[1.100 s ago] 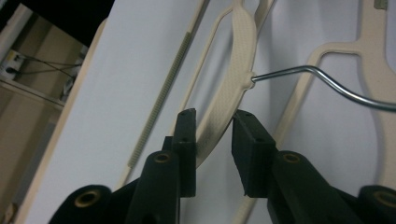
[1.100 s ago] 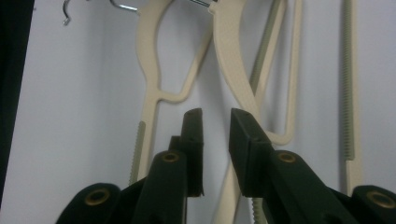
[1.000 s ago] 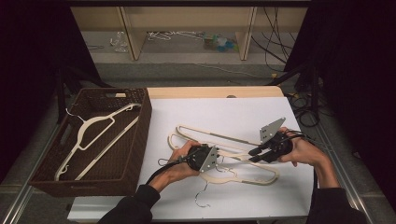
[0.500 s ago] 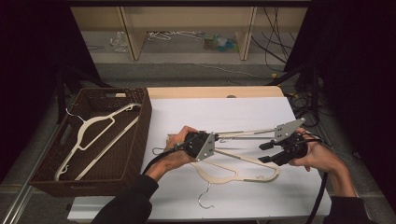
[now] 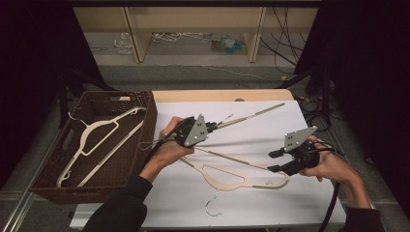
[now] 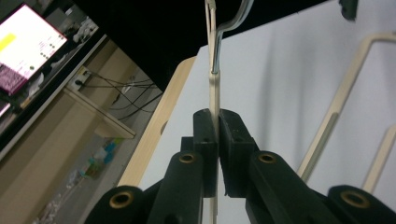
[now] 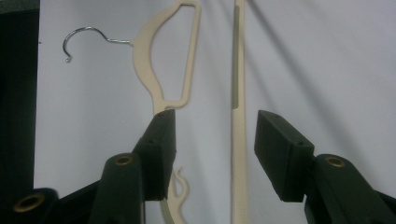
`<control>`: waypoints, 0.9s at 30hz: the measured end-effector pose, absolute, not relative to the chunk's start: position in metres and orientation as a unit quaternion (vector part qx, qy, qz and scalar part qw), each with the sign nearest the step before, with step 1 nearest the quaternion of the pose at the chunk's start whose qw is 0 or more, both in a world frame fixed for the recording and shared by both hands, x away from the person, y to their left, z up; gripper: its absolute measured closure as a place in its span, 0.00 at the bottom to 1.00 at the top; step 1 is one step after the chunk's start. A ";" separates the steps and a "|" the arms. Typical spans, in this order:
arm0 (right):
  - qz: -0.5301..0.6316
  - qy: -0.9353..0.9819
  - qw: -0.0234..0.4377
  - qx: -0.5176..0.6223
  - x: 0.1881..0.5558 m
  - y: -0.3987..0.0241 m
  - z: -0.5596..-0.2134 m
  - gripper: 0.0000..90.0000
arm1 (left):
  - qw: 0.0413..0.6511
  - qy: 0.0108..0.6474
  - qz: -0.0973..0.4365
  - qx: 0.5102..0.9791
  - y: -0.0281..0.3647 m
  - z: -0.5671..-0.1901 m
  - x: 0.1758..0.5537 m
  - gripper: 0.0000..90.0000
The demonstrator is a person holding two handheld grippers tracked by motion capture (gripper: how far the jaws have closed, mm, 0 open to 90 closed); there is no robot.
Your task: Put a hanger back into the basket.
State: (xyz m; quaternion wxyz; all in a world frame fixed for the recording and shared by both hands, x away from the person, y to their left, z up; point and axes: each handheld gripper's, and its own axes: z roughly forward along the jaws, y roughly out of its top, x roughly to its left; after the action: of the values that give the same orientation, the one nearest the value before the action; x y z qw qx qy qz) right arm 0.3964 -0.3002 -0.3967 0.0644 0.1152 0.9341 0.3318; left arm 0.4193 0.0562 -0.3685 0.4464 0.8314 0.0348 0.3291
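My left gripper point(image 5: 212, 127) point(image 6: 217, 126) is shut on a thin cream hanger point(image 5: 251, 115) point(image 6: 214, 88) and holds it above the white sheet, its long arm pointing to the far right. A second cream hanger point(image 5: 227, 176) point(image 7: 168, 56) lies flat on the sheet, its metal hook point(image 5: 212, 203) point(image 7: 88, 35) toward the front edge. My right gripper point(image 5: 272, 161) point(image 7: 215, 135) hovers at that hanger's right end. Its jaws have just been opening, and the hanger's straight bar point(image 7: 239, 116) lies between them untouched.
A dark wicker basket point(image 5: 145, 104) stands left of the sheet with another cream hanger point(image 5: 96, 137) inside. The white sheet point(image 5: 290, 208) covers a wooden table. Shelves and cables sit on the floor beyond the table's far edge.
My left gripper rose with one hanger, lifting it off the sheet. My right gripper opened and drew back to the right, leaving the other hanger lying.
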 end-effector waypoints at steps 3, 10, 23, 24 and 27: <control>0.337 0.931 0.071 0.120 0.393 -0.296 -0.397 0.50 | 0.459 0.066 0.317 0.827 0.067 -0.356 0.418 0.95; 0.333 0.932 0.080 0.122 0.388 -0.286 -0.399 0.41 | 0.498 0.126 0.264 0.817 0.089 -0.333 0.406 0.95; 0.311 0.941 0.067 0.115 0.383 -0.273 -0.411 0.39 | 0.496 0.217 0.187 0.820 0.129 -0.297 0.386 0.95; 0.310 0.941 0.066 0.115 0.383 -0.272 -0.413 0.40 | 0.497 0.228 0.181 0.817 0.133 -0.294 0.386 0.95; 0.309 0.942 0.065 0.114 0.383 -0.273 -0.413 0.40 | 0.508 0.239 0.172 0.810 0.141 -0.284 0.384 0.95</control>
State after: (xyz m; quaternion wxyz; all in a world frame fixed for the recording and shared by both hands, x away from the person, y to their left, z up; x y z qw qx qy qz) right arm 0.3827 -0.2725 -0.4131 0.0646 0.1138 0.9419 0.3094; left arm 0.3838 0.1413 -0.2844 0.5077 0.8096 0.2393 0.1716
